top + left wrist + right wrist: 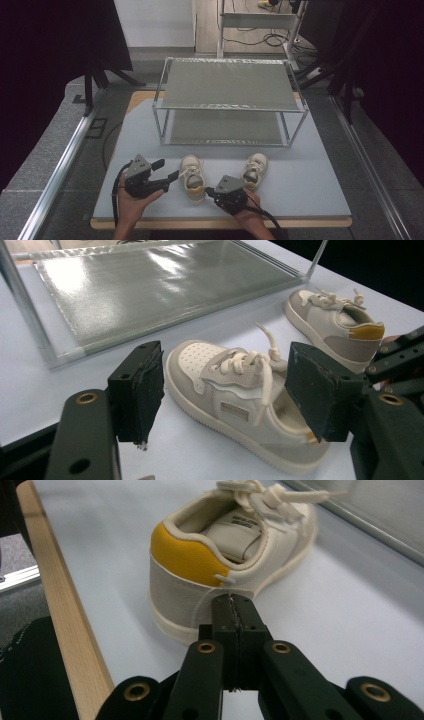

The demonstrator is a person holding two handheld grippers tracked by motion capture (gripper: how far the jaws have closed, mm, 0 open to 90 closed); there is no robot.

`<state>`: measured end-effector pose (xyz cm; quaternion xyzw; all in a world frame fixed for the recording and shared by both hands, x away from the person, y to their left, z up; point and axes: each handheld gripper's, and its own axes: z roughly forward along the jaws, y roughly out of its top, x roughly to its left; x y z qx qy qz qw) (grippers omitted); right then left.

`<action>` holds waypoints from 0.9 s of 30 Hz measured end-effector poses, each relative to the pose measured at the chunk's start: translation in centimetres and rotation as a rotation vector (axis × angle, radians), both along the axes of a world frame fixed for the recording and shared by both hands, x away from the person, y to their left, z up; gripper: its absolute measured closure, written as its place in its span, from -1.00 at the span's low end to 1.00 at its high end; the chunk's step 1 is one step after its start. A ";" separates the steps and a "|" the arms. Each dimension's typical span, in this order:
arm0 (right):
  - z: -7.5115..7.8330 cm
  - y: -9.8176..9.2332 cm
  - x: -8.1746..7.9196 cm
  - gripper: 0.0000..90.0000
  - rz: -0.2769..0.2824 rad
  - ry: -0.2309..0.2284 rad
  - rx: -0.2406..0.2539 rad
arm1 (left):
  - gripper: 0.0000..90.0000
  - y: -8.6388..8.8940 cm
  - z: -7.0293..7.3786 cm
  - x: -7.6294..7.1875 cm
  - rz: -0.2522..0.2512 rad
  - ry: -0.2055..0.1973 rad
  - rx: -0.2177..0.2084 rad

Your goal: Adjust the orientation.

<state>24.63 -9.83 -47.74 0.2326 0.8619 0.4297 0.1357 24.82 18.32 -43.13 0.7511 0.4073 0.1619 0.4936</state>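
Observation:
Two small cream sneakers with yellow heel tabs lie on the pale blue table top. The left sneaker points away from me; the right sneaker lies apart from it. My left gripper is open just left of the left sneaker, with nothing between its pads. In the left gripper view that sneaker lies beyond the gap. My right gripper is shut, with its tip at the back of the left sneaker's heel, just under the yellow tab. Nothing shows between its jaws.
A two-tier metal rack stands behind the sneakers, both shelves bare. The table's wooden front edge runs close under both hands. Metal rails flank the table and cables lie on the floor at the back.

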 end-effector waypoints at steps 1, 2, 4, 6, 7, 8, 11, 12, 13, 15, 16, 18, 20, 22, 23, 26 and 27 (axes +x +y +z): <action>0.0 0.0 0.0 0.98 0.000 0.000 0.000 | -0.28 0.1 0.0 0.0 0.004 -0.001 -0.003; 0.0 0.3 0.0 0.98 0.008 -0.002 -0.005 | -0.29 0.2 0.0 0.0 0.004 0.000 -0.003; 0.0 1.0 -0.1 0.98 0.028 -0.002 -0.012 | -0.29 0.4 0.0 0.0 0.009 0.001 -0.004; 0.0 1.6 -0.1 0.98 0.050 0.005 -0.005 | -0.29 0.6 0.1 -0.1 0.016 0.001 -0.006; 0.0 2.0 -0.2 0.98 0.060 0.007 -0.003 | -0.29 0.8 0.1 -0.1 0.019 0.001 -0.009; -0.1 2.4 -0.3 0.98 0.067 0.004 -0.007 | -0.29 0.9 0.1 -0.1 0.021 0.000 -0.011; -0.4 3.3 -0.5 0.98 0.071 -0.005 -0.022 | -0.29 1.2 0.2 -0.2 0.028 -0.004 -0.016; -0.4 3.3 -0.5 0.98 0.070 -0.004 -0.022 | -0.29 1.2 0.2 -0.2 0.028 -0.004 -0.016; -0.4 3.3 -0.5 0.98 0.070 -0.004 -0.022 | -0.29 1.3 0.2 -0.2 0.031 -0.006 -0.016; -0.5 3.2 -0.5 0.98 0.067 -0.002 -0.022 | -0.29 1.4 0.3 -0.2 0.031 -0.005 -0.018; -0.4 2.8 -0.5 0.98 0.061 -0.005 -0.018 | -0.29 1.4 0.3 -0.2 0.032 -0.005 -0.019; -0.4 2.6 -0.5 0.97 0.059 -0.007 -0.018 | -0.29 1.4 0.2 -0.2 0.032 -0.005 -0.018; -0.1 1.4 -0.7 0.97 0.034 -0.017 -0.010 | -0.29 1.4 0.2 -0.2 0.031 -0.004 -0.018; 0.1 0.4 -0.7 0.97 0.008 -0.023 -0.001 | -0.28 1.4 0.2 -0.2 0.032 -0.003 -0.016; 0.1 0.4 -0.7 0.97 0.008 -0.023 -0.001 | -0.28 1.4 0.1 -0.1 0.030 0.001 -0.013; 0.6 -1.2 -0.6 0.97 -0.035 -0.034 0.017 | -0.29 1.3 0.0 -0.2 0.031 0.002 -0.011; 0.8 -1.6 -0.6 0.97 -0.046 -0.035 0.025 | -0.29 1.2 0.0 -0.2 0.032 0.002 -0.011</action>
